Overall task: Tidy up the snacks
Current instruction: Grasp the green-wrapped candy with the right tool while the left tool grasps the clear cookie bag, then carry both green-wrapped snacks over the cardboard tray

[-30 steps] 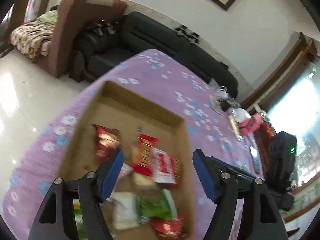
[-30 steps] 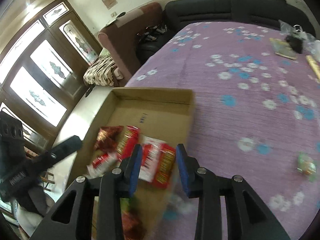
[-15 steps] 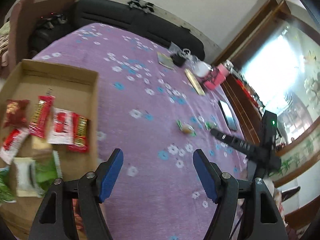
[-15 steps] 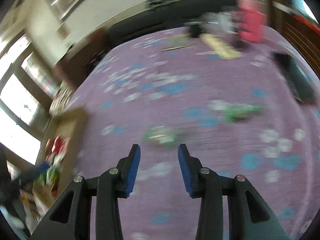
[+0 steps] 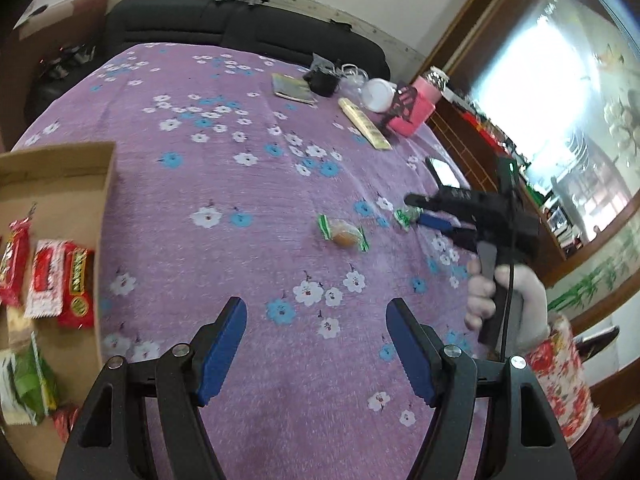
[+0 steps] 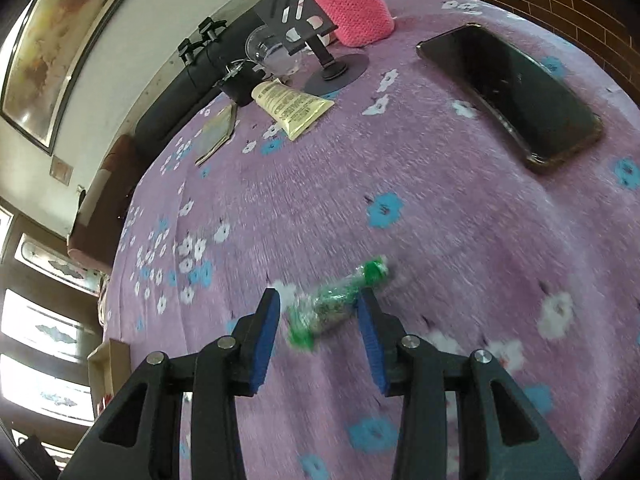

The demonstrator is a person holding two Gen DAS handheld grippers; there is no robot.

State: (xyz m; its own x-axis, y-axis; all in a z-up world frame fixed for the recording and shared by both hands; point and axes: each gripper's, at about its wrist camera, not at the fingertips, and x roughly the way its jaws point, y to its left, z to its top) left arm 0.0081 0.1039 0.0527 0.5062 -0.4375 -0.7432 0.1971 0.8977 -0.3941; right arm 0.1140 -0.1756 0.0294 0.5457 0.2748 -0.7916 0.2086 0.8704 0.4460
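A cardboard box [image 5: 60,184] at the left holds several snack packets, among them a red one [image 5: 78,284] and a green one [image 5: 34,384]. Two green-ended wrapped snacks lie loose on the purple flowered cloth: one with an orange filling [image 5: 344,234] and a smaller one [image 5: 406,216]. My right gripper [image 6: 320,320] is open, its blue pads either side of the smaller snack [image 6: 336,300], which lies on the cloth. It also shows in the left wrist view [image 5: 428,216]. My left gripper [image 5: 316,344] is open and empty above the cloth.
A black phone [image 6: 512,96] lies to the right of the snack. At the far end stand a pink knitted cup sleeve [image 6: 348,4], a phone stand [image 6: 324,68], a yellow tube [image 6: 292,106], a plastic cup [image 6: 266,54] and a booklet [image 6: 216,134]. A black sofa [image 5: 240,28] is beyond.
Both grippers swung right, away from the box. My right gripper came down over the smaller green snack, which now sits between its open pads.
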